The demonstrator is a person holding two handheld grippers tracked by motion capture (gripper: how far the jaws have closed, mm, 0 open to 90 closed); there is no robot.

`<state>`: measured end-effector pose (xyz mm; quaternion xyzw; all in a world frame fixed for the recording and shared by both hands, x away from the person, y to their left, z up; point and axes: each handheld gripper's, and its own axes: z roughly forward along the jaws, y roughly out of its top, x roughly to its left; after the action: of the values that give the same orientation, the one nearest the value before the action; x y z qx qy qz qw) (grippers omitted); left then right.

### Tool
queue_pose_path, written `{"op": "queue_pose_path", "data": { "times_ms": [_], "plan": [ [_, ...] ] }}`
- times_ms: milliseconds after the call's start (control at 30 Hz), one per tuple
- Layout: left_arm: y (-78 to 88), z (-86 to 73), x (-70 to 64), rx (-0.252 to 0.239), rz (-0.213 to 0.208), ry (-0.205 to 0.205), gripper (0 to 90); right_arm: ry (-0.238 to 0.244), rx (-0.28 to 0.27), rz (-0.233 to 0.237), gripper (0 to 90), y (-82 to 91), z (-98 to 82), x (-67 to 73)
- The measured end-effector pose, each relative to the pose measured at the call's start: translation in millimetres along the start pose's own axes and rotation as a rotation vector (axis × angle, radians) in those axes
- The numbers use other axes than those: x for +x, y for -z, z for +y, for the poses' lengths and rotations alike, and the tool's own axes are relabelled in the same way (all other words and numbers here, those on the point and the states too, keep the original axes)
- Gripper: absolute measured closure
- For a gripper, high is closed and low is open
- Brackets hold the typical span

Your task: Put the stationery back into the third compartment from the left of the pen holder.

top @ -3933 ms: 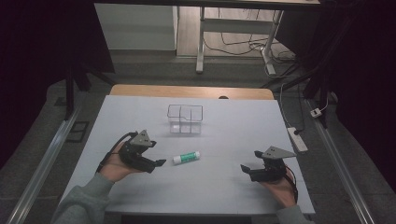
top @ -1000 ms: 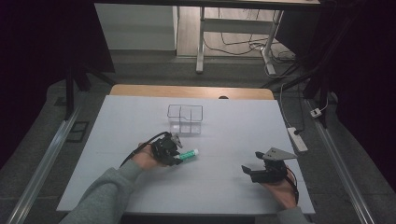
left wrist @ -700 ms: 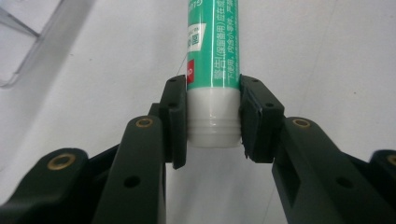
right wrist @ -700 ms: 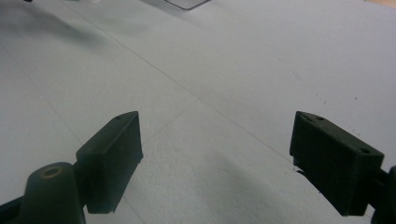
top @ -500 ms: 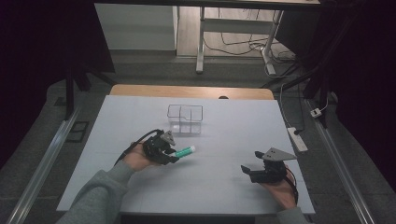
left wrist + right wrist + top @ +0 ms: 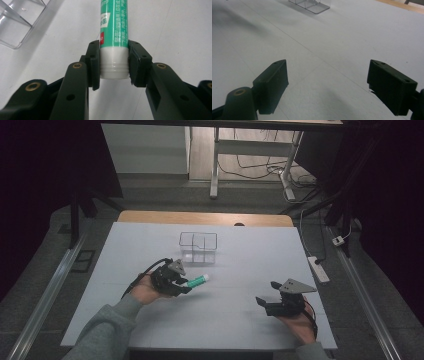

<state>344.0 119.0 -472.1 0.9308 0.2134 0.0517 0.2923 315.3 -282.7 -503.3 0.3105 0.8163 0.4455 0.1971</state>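
A: Change since the earlier high view: my left gripper (image 6: 186,287), then well left of the clear divided box (image 6: 198,248) with the green tube lying free on the table (image 6: 235,320), has crossed to the tube and lifted it; my right gripper (image 6: 265,302) has stayed put.

B: Order by size, please, placing each item relative to the box.

A: Table first, bearing the box near its far middle. Right gripper next, well apart from the box on the near right side, jaws spread wide over bare table with nothing between them. Left gripper, near the box on its near-left side, jaws pinching the green tube (image 6: 198,281) at its white cap end, pads pressed on both flanks. The tube points away from my hand towards the box.

B: Step in hand, and the next move?

A: Judged as carrying after pickup. The next move likely calls for tipping the tube upright and lowering it into one compartment without knocking the thin walls.

B: Limits of the views?

A: The tube's far end is cut off in the left gripper view; its print is too small to read; which compartment is meant cannot be told.
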Motion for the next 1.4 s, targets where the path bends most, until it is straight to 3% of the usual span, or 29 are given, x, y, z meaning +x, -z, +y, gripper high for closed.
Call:
{"op": "queue_pose_path", "data": {
  "times_ms": [233, 500, 1167, 1400],
  "plan": [
    [-1.6, 3.1, -4.5, -0.01, -0.007, -0.01, 64.3, 0.031, -0.021, 0.019, 19.0, -3.0, 7.3, 12.8],
    [-6.2, 7.9, -9.9, -0.016, -0.017, -0.018, 64.3, 0.056, -0.009, 0.052, 20.1, -9.6, 14.6, 26.0],
    [-18.1, 18.5, -13.3, 0.023, -0.04, -0.037, 64.3, 0.094, 0.017, 0.087, 21.9, -26.2, 28.3, 42.0],
    [-25.7, 28.6, -15.4, 0.058, -0.05, -0.058, 64.3, 0.152, 0.041, 0.087, 22.8, -36.5, 37.7, 52.0]
  ]
}}
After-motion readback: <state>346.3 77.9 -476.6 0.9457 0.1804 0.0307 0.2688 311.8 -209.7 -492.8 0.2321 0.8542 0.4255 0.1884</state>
